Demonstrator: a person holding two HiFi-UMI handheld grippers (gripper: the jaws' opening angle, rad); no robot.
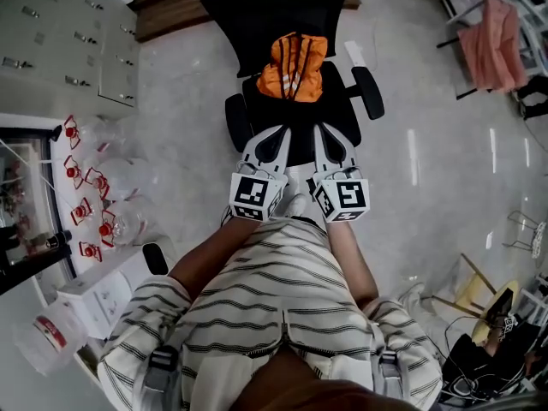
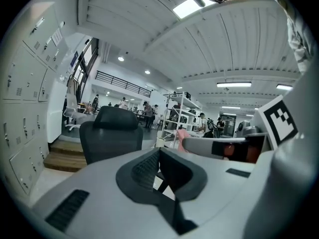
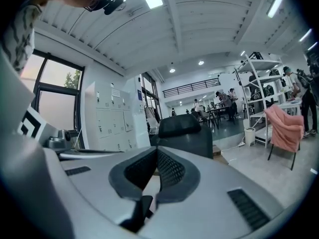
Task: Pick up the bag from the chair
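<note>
An orange bag (image 1: 292, 67) with pale stripes lies on the seat of a black office chair (image 1: 265, 7), against its backrest. Both grippers point at the chair from the near side, side by side. My left gripper (image 1: 277, 133) hovers over the front of the seat, short of the bag, jaws together and empty. My right gripper (image 1: 324, 131) is level with it, shut, with nothing held. In the left gripper view the left gripper (image 2: 159, 151) faces the chair's backrest (image 2: 113, 135). The right gripper (image 3: 156, 150) faces the same backrest (image 3: 185, 132). The jaws hide the bag in both gripper views.
Grey lockers (image 1: 64, 32) line the left wall. A white table (image 1: 128, 187) with several clear, red-capped bottles (image 1: 96, 205) stands at the left, a white box (image 1: 96, 296) nearer me. A wooden step (image 1: 171, 11) lies behind the chair. A pink cloth (image 1: 495, 43) hangs at the far right.
</note>
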